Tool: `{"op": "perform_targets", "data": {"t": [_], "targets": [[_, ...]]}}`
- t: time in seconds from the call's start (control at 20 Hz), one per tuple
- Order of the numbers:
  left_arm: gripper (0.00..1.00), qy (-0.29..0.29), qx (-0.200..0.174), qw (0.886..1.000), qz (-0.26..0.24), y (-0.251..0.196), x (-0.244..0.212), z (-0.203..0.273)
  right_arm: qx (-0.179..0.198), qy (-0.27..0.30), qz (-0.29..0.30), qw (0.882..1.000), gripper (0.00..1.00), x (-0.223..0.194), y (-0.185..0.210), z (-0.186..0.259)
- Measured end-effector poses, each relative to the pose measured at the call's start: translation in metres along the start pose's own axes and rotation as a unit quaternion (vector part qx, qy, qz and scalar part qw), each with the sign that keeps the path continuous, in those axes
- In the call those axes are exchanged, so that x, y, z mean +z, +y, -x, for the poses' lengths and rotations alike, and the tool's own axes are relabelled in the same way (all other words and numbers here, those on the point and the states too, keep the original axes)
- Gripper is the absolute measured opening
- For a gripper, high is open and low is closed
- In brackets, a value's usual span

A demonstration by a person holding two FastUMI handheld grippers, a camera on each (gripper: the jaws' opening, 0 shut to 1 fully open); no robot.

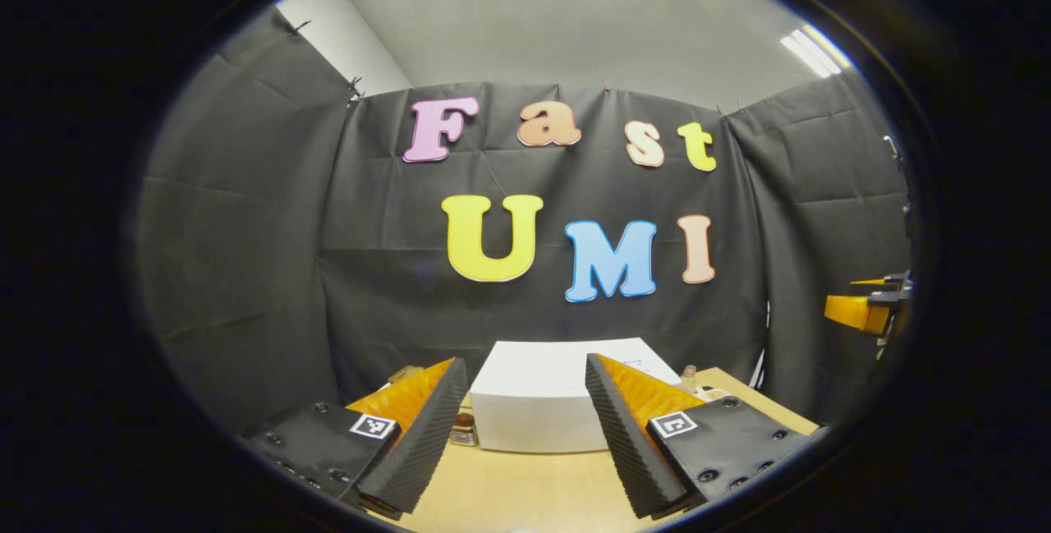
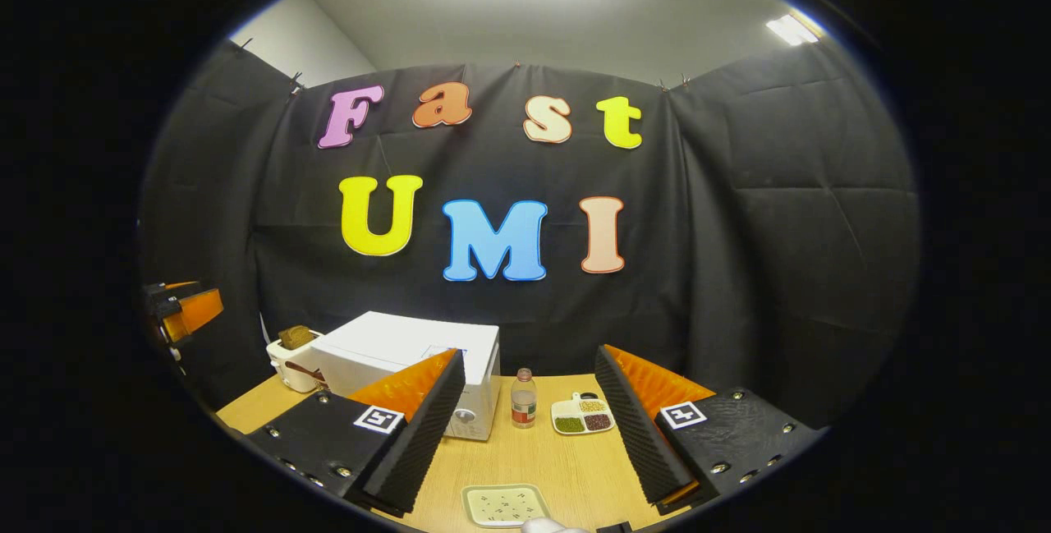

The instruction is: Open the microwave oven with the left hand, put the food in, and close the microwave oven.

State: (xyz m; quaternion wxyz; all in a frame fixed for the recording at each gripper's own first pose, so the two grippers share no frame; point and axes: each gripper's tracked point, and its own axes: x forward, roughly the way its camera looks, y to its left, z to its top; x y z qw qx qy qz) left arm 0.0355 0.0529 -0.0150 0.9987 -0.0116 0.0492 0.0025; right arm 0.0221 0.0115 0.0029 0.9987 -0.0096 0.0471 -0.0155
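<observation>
Setting: black cloth wall behind a wooden counter in the lower part of both views.
Microwave oven: white box on the counter, door closed; lower centre of the left gripper view, lower left of centre in the right gripper view.
Left tongs: fingers spread apart, holding nothing; the microwave oven sits between them, farther back, untouched.
Right tongs: fingers spread apart, holding nothing; the microwave oven lies behind the left finger, partly hidden by it.
Bottle: upright, just right of the microwave oven.
Sectioned dish: right of the bottle, holding green, dark and pale contents.
Square plate: bottom centre, near edge of the counter, between the right tongs' fingers.
White container: left of the microwave oven, something brown on top.
</observation>
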Motion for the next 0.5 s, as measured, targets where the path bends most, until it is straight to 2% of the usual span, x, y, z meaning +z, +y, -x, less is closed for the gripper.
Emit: {"op": "perform_targets", "data": {"t": [0.5], "targets": [[0.96,0.001,0.003,1.0,-0.001,-0.0008,-0.0001,0.0012,0.006,0.0,-0.004,1.0,0.98,-0.0005,0.0019,-0.0046]]}}
